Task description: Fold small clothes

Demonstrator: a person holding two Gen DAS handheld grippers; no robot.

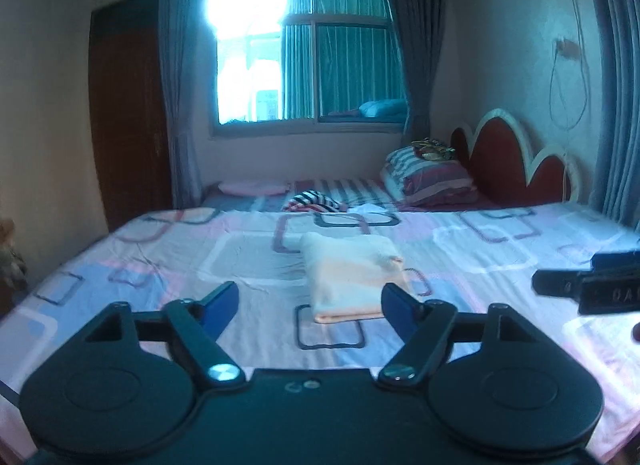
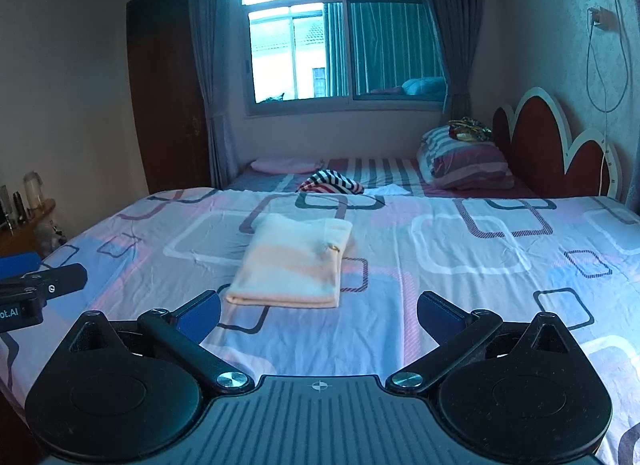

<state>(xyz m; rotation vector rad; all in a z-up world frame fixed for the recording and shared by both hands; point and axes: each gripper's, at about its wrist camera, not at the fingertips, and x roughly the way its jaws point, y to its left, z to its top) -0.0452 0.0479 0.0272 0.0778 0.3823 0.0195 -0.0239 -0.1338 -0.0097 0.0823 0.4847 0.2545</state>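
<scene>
From your left wrist camera, your left gripper [image 1: 310,305] sits low at 6 o'clock with its blue pads spread apart and nothing between them. The folded peach garment [image 1: 352,277] lies flat on the patterned bedsheet [image 1: 120,265], just past the fingertips toward 12 o'clock, apart from both pads. Your right gripper [image 1: 592,283] pokes in at 3 o'clock, blurred. Further off at 12 o'clock a striped cloth [image 1: 316,201] lies beyond the sheet's far edge, and striped pillows [image 1: 432,177] are stacked at 1 o'clock by the red headboard [image 1: 512,161].

From your right wrist camera, your right gripper [image 2: 318,313] has its pads spread wide, holding nothing. The folded peach garment [image 2: 296,261] rests at 11 o'clock from the fingertips, untouched. Your left gripper [image 2: 44,281] shows at 9 o'clock.
</scene>
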